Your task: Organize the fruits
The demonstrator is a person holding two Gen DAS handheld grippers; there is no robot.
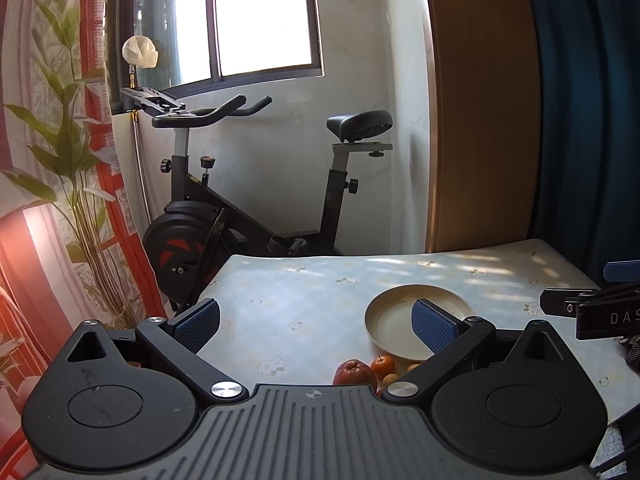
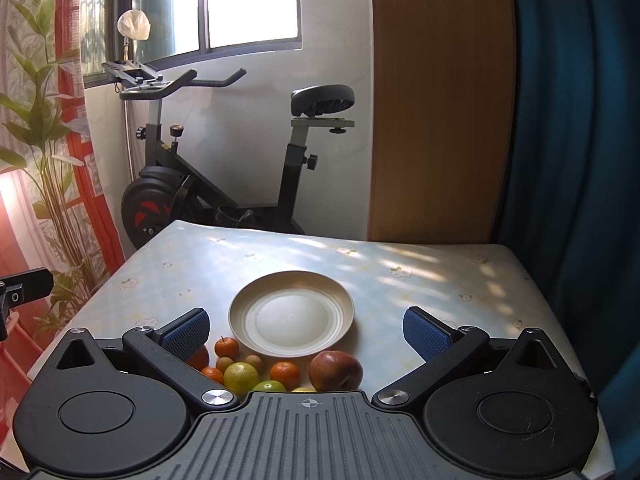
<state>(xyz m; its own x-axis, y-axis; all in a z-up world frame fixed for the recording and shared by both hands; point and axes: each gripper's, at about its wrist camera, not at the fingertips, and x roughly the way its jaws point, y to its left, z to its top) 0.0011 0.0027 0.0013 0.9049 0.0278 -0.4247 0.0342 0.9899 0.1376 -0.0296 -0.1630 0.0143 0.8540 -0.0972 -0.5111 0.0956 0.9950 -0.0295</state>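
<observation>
Exercise bike [image 2: 224, 160] by window [image 2: 224, 4], plant [image 2: 44, 128] left, blue curtain [image 2: 572, 160] right, wood panel [image 2: 440, 100].

Left claw [image 1: 316, 326] spread wide, right claw [image 2: 306, 334] spread wide, both unladen

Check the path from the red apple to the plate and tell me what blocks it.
Nothing visible blocks it. The red apple lies just in front of the plate, with only bare tablecloth between. The right gripper hangs open above both.

My right gripper [image 2: 306, 330] hung with jaws wide apart above the table [image 2: 440, 276]; near the plate [image 2: 344, 308] lay the apple [image 2: 335, 371] and oranges [image 2: 284, 375].
</observation>
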